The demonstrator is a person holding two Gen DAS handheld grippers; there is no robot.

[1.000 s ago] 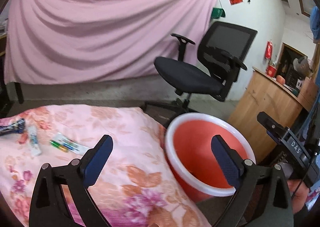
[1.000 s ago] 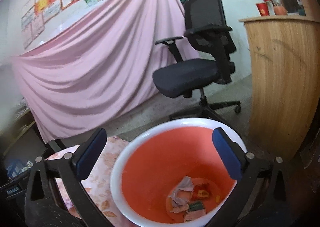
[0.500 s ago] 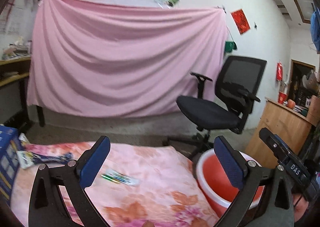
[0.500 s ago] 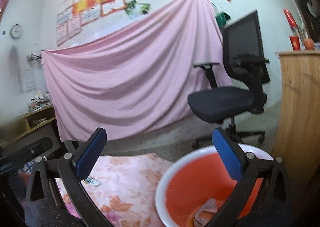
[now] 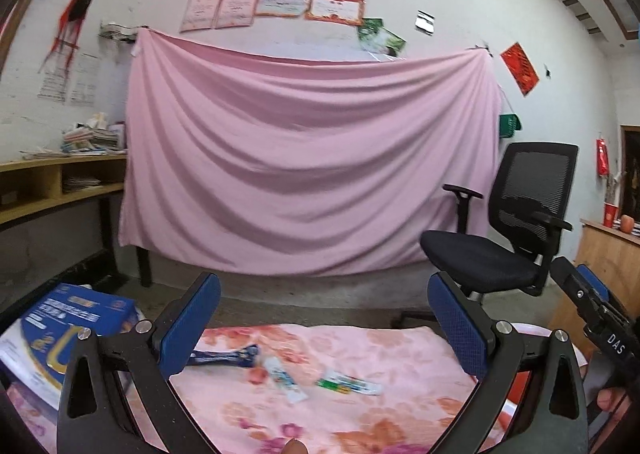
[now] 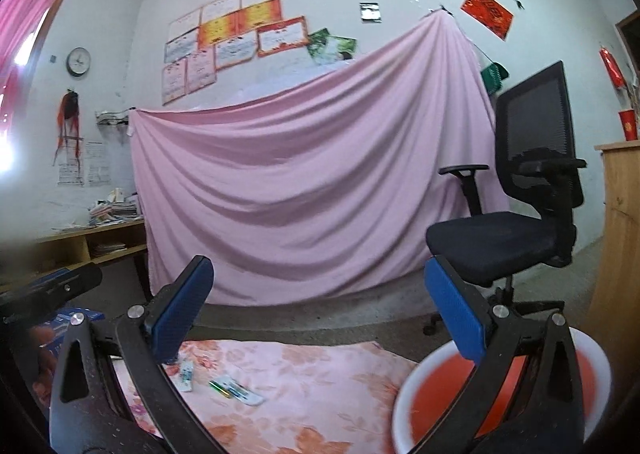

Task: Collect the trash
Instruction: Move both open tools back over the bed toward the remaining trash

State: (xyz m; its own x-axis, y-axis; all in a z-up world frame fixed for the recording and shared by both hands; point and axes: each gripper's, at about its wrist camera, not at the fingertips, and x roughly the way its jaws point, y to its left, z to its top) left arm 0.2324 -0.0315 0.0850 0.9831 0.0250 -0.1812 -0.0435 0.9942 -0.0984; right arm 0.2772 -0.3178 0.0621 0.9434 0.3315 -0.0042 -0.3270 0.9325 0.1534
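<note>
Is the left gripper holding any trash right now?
No. The left gripper is open and empty; the wrappers lie on the floral cloth.

Soft daylight (fisheye-warped edges), slight blur

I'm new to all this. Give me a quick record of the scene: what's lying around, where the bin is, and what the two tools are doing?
surface: floral cloth
trash left: blue wrapper, white sachet, green-and-white packet
bin: red basin, white rim, right of the cloth
left tool: open, holding nothing
right tool: open, holding nothing
nearby: blue box, office chair
</note>
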